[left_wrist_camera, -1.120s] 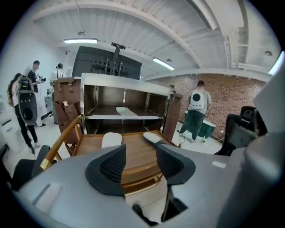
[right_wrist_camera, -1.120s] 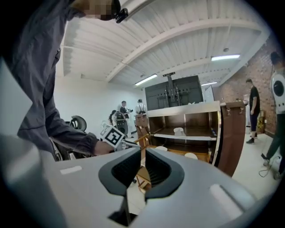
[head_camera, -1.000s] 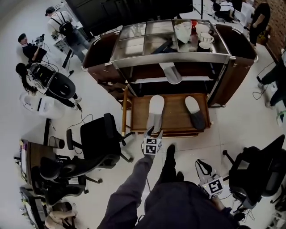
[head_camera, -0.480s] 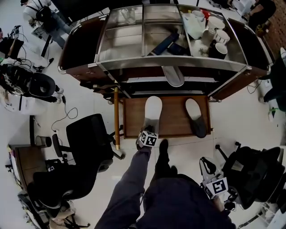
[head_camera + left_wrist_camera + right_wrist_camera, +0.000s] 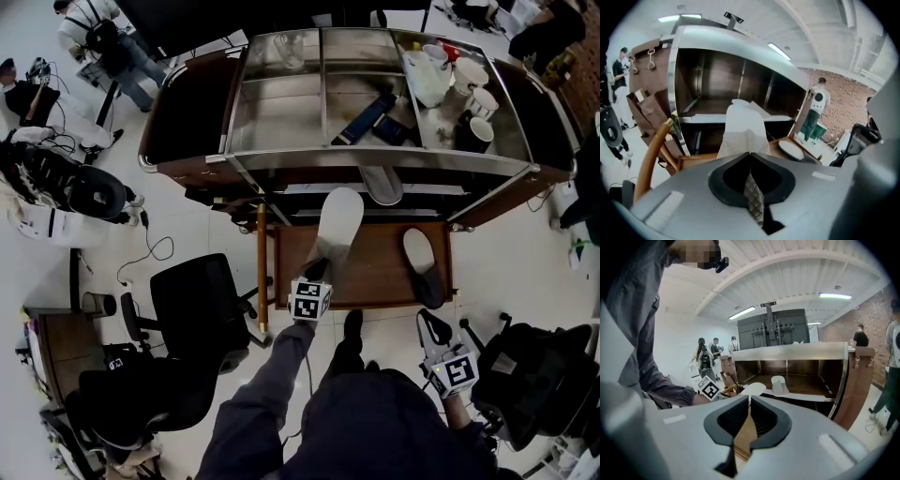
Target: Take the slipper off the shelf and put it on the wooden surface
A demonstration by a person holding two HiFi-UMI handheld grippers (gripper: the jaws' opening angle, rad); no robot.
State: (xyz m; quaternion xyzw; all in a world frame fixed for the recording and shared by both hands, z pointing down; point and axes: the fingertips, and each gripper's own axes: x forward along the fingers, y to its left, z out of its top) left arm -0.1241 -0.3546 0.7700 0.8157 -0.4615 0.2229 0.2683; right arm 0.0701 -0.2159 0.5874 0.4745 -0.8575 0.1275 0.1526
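L gripper [image 5: 316, 272] jaws, wide apart 1 s ago, now pinched shut on heel of white flat fabric slipper [image 5: 338, 221]. Slipper was lying flat on low brown wooden platform [image 5: 380, 274]; now toe end is raised and tilted up.

White slipper [image 5: 338, 217] — aloft over wooden surface [image 5: 380, 267]

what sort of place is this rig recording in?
Probably a lab or studio workspace, not a home: office chairs on a bare floor, other people busy nearby, and a serving cart standing in the open room.
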